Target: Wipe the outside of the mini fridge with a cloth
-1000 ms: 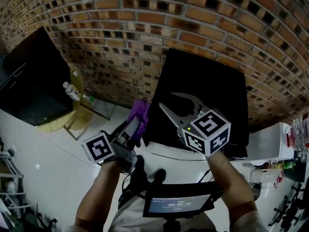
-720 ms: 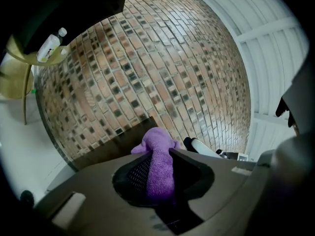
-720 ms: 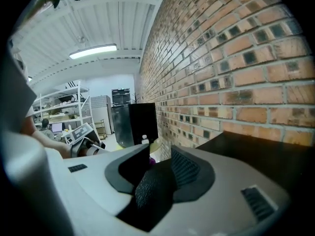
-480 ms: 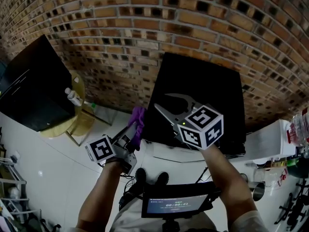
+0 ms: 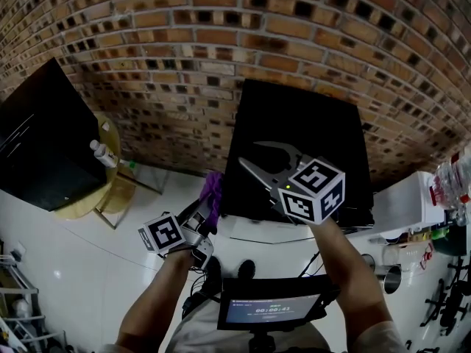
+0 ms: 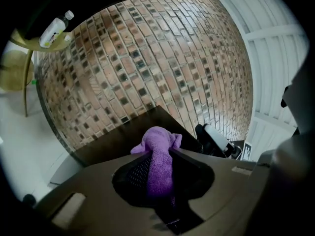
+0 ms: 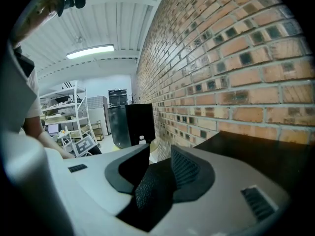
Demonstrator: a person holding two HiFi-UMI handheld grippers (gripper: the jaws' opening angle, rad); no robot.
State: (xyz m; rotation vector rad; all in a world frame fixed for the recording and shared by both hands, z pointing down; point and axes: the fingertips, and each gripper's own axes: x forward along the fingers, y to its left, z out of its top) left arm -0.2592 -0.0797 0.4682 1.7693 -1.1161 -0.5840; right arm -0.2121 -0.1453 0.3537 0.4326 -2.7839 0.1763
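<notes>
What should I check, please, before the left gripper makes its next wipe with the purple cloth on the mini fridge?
1. Cloth grip: the left gripper is shut on the purple cloth: ok.
2. Cloth on the surface: it sits at the left edge of the mini fridge, but contact is not visible: cannot tell.
3. Free gripper: the right gripper is empty, with its jaws apart: ok.
4. Wipe path: the right gripper hovers over the fridge top, away from the cloth: ok.
5. Surroundings: the bottle on the yellow side table stands well apart from the fridge: ok.
</notes>
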